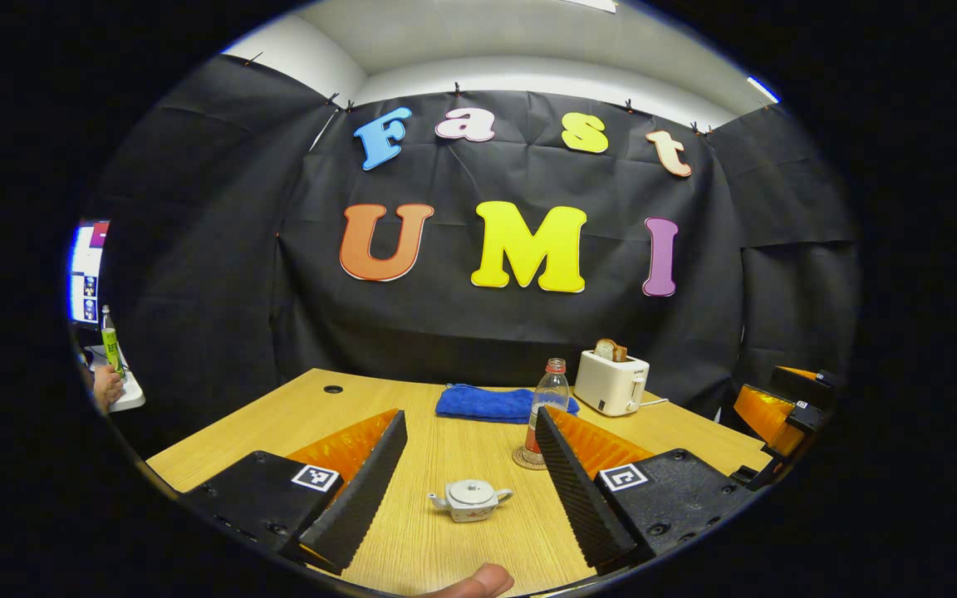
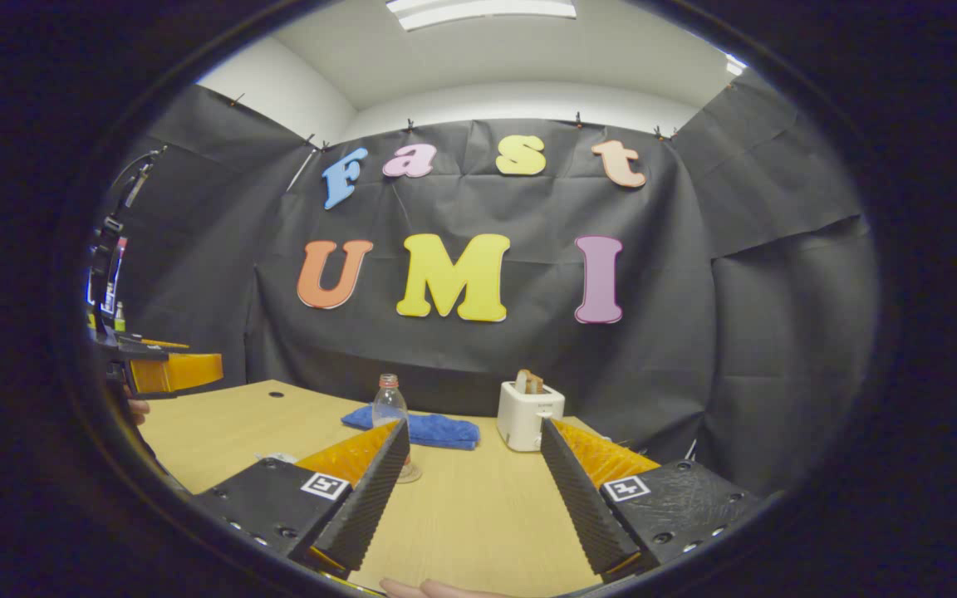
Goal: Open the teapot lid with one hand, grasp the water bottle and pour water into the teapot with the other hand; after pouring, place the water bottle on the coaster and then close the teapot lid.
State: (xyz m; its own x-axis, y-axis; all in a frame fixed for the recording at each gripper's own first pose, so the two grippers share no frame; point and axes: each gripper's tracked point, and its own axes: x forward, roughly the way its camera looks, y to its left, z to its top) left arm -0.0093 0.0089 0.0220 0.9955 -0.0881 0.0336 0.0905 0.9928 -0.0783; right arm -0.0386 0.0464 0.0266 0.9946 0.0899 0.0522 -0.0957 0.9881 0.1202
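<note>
Teapot (image 1: 470,499) sits on the table (image 1: 296,419), lid on, spout pointing left in the left gripper view. It lies between the left gripper (image 1: 470,486) fingers, a little ahead of their tips, touching neither. Jaws wide apart, holding nothing.

Bottle (image 1: 550,407) stands upright on a round coaster (image 1: 523,458) just behind the teapot, partly hidden by the right-hand finger in that view. Clear plastic, red cap; some reddish liquid low in it, level hard to tell. In the right gripper view the bottle (image 2: 390,411) stands ahead of the right gripper (image 2: 472,490), off to the left, its base behind the left-hand finger. Right jaws also wide apart, empty, over bare table.

Blue cloth (image 1: 491,403) lies folded behind the bottle. White toaster (image 1: 611,382) at the back right, a slice of bread (image 1: 611,350) standing in its slot.

Table is light wood with a cable hole (image 1: 333,389) near the back left. Black cloth covers the walls; white ceiling above with a light (image 2: 478,10).
</note>
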